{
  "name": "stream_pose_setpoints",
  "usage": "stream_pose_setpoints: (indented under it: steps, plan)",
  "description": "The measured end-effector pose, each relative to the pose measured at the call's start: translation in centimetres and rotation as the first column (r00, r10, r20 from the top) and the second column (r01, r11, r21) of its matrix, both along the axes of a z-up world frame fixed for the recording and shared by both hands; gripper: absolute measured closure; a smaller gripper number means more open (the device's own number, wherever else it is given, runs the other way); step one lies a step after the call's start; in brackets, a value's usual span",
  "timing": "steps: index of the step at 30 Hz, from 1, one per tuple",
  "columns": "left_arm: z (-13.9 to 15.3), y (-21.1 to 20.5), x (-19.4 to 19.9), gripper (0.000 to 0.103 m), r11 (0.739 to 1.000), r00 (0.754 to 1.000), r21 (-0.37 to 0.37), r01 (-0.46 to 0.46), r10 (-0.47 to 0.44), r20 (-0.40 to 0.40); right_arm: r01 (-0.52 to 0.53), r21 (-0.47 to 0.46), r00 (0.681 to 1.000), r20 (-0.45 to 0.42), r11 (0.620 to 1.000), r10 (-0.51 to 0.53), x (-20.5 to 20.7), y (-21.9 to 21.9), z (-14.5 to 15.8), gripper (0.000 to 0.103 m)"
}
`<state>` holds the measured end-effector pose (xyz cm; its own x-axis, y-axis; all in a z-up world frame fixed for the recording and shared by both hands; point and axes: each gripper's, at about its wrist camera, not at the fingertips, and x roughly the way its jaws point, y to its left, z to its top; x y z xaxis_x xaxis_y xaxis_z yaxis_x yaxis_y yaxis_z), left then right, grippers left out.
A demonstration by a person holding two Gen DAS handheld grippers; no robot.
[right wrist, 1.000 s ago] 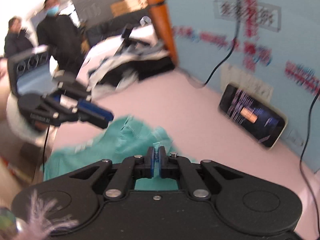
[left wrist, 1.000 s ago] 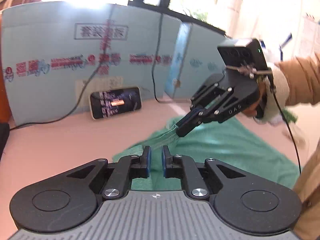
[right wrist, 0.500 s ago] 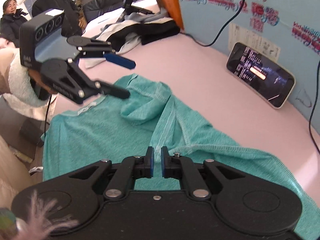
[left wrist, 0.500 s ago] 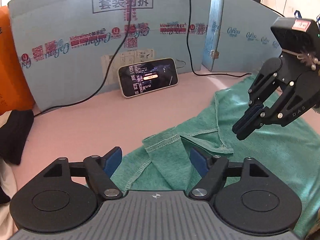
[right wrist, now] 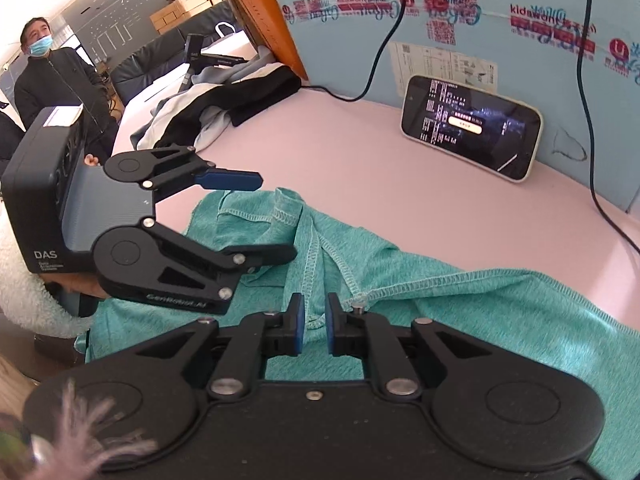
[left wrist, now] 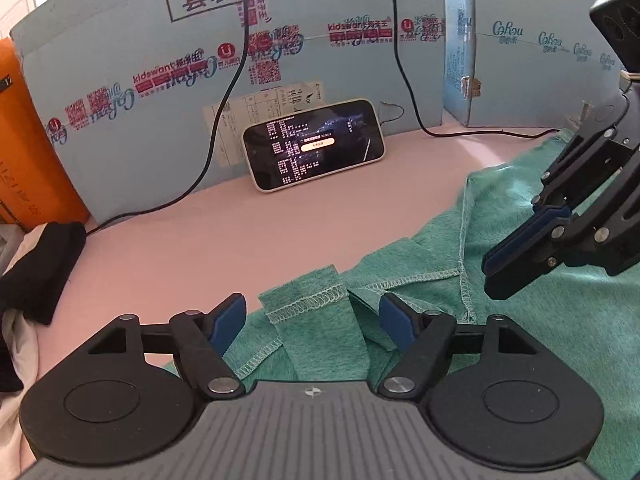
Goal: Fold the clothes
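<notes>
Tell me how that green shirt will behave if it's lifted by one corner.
The green shirt will likely drape and sag: it already lies in soft creases. Its thin knit suggests little weight. The rumpled sleeve may unfold when lifted.

Right hand-held gripper [right wrist: 313, 323] jaws opening slightly over teal garment [right wrist: 460, 300]; left hand-held gripper [right wrist: 276, 216] closing above sleeve.

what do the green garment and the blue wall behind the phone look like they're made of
Green garment: soft knit fabric, matte, slightly fuzzy, with overlock-stitched hems.
Blue wall: probably printed cardboard; matte, with logos, a pasted label and a visible fold or seam. Could be thin board.
</notes>
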<state>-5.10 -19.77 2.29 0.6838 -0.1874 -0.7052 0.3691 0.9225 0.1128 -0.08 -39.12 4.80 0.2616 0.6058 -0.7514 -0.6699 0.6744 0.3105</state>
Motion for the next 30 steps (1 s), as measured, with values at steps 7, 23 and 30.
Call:
stream_pose_setpoints:
  steps: [7, 23, 30]
  plan:
    - [0.1, 1.5, 0.4, 0.058, 0.999, 0.998, -0.037, -0.038, 0.036, -0.044, 0.065, 0.021, 0.995, -0.077, 0.998, -0.064, 0.0, -0.3, -1.1, 0.069]
    - [-0.9, 1.3, 0.9, 0.050, 0.991, 0.992, -0.073, -0.110, 0.104, -0.077, 0.027, -0.189, 0.981, 0.194, 0.982, 0.010, -3.8, 3.9, -1.0, 0.063]
    - [-0.5, 1.7, 0.9, 0.098, 0.986, 0.994, -0.135, -0.094, 0.085, -0.071, -0.070, -0.353, 0.947, 0.272, 0.933, 0.174, -4.5, 6.4, -2.5, 0.073]
